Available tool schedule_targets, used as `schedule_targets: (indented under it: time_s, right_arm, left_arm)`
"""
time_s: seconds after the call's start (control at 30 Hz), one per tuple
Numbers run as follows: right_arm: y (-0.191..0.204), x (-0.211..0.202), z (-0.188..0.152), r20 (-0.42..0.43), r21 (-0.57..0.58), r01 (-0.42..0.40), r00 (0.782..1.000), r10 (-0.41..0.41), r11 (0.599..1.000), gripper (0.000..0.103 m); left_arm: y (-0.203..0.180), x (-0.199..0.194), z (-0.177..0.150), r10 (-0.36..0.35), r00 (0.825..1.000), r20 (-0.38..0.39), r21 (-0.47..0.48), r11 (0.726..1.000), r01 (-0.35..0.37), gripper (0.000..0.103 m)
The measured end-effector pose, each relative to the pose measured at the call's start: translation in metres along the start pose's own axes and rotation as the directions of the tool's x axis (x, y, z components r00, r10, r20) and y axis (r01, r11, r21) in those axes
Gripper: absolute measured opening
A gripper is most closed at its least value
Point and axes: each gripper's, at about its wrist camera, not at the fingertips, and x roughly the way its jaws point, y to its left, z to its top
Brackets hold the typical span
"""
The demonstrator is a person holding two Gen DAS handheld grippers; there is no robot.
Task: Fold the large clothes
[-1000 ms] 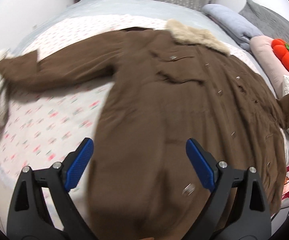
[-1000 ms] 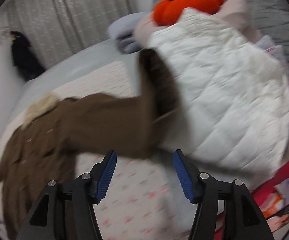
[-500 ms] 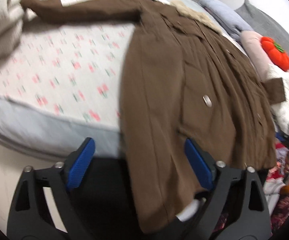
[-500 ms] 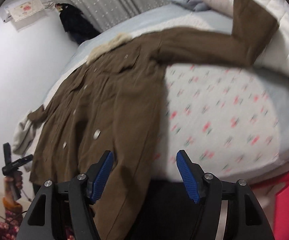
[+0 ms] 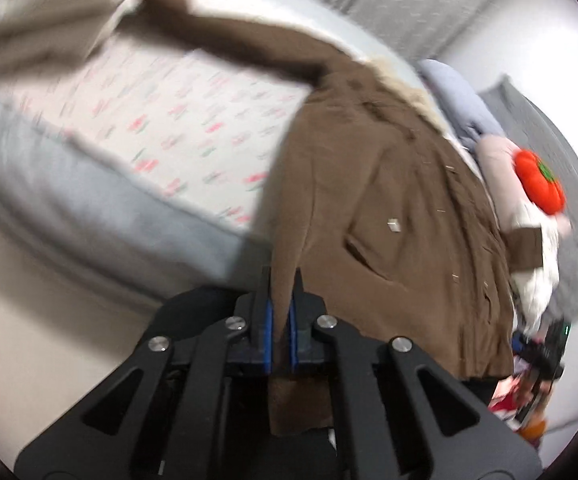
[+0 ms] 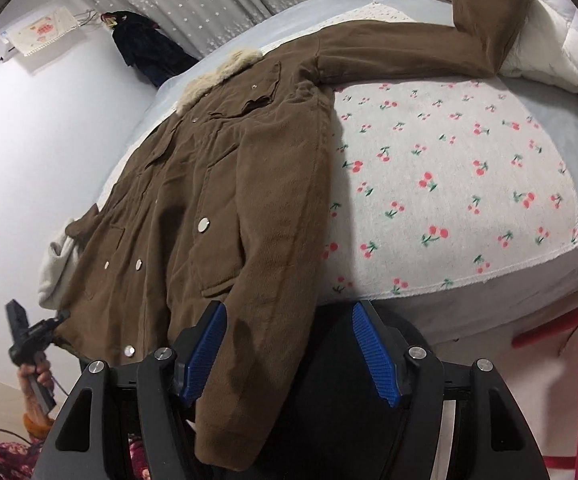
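coat (image 6: 225, 184) on bed (image 6: 489, 168) — hem overhanging edge

Orange pumpkin cushion (image 5: 539, 188) lies on grey bedding (image 5: 565, 152).

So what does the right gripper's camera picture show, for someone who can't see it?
The right gripper is open, its blue pads on either side of the hem corner of a brown coat. The coat lies spread on a bed over a cherry-print sheet, with a pale furry collar and one sleeve stretched toward white bedding.

Brown coat (image 6: 217, 184) with pale fur collar, spread front-up on bed, hem seemingly overhanging edge
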Motion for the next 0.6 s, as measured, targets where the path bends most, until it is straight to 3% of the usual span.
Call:
schedule_targets:
  time_s: [0.07, 0.2, 0.33, 0.37, 0.4, 0.43, 0.47, 0.5, 0.53, 0.6]
  right_arm:
    - [0.000, 0.006, -0.001, -0.012, 0.011, -0.026, 1.000, 0.026, 1.000, 0.067]
    - [-0.009, 0.010, 0.001, 0.003, 0.059, -0.106, 0.994, 0.106, 0.993, 0.067]
    - [-0.028, 0.019, 0.004, 0.010, 0.177, -0.255, 0.966, 0.258, 0.951, 0.063]
    - [-0.032, 0.024, 0.004, 0.001, 0.202, -0.276, 0.959, 0.282, 0.940, 0.052]
    - [-0.033, 0.026, 0.005, 0.001, 0.202, -0.250, 0.967, 0.255, 0.947, 0.042]
    - [-0.038, 0.031, 0.007, -0.026, 0.231, -0.257, 0.963, 0.270, 0.939, 0.006]
    - [-0.041, 0.032, 0.007, -0.024, 0.267, -0.262, 0.960, 0.278, 0.927, 0.006]
    - [-0.040, 0.028, 0.008, -0.018, 0.267, -0.225, 0.971, 0.238, 0.937, 0.006]
    - [-0.028, 0.013, 0.010, -0.001, 0.210, -0.158, 0.987, 0.162, 0.965, 0.006]
    - [-0.011, -0.013, 0.014, 0.050, 0.150, -0.131, 0.991, 0.125, 0.980, 0.005]
  left_arm:
    - [0.007, 0.013, -0.004, 0.041, 0.999, -0.023, -0.008, 0.999, -0.041, 0.007]
    - [0.004, 0.015, -0.004, 0.054, 0.999, -0.007, -0.004, 0.999, -0.054, 0.007]
    - [0.004, 0.016, -0.003, 0.057, 0.998, -0.011, 0.001, 0.998, -0.057, 0.007]
    - [0.003, 0.016, -0.003, 0.060, 0.998, -0.009, 0.002, 0.998, -0.060, 0.007]
    - [0.002, 0.015, -0.003, 0.064, 0.998, -0.008, 0.004, 0.998, -0.064, 0.007]
    - [0.001, 0.014, -0.003, 0.065, 0.998, -0.004, 0.005, 0.998, -0.065, 0.007]
    - [0.000, 0.013, -0.003, 0.059, 0.998, 0.000, -0.002, 0.998, -0.059, 0.007]
    - [-0.002, 0.007, -0.002, 0.038, 0.999, 0.009, -0.015, 0.999, -0.038, 0.007]
    - [-0.005, -0.003, -0.002, 0.012, 1.000, 0.027, -0.018, 1.000, -0.012, 0.006]
    - [-0.014, -0.020, -0.002, -0.007, 0.999, 0.054, -0.004, 1.000, 0.008, 0.006]
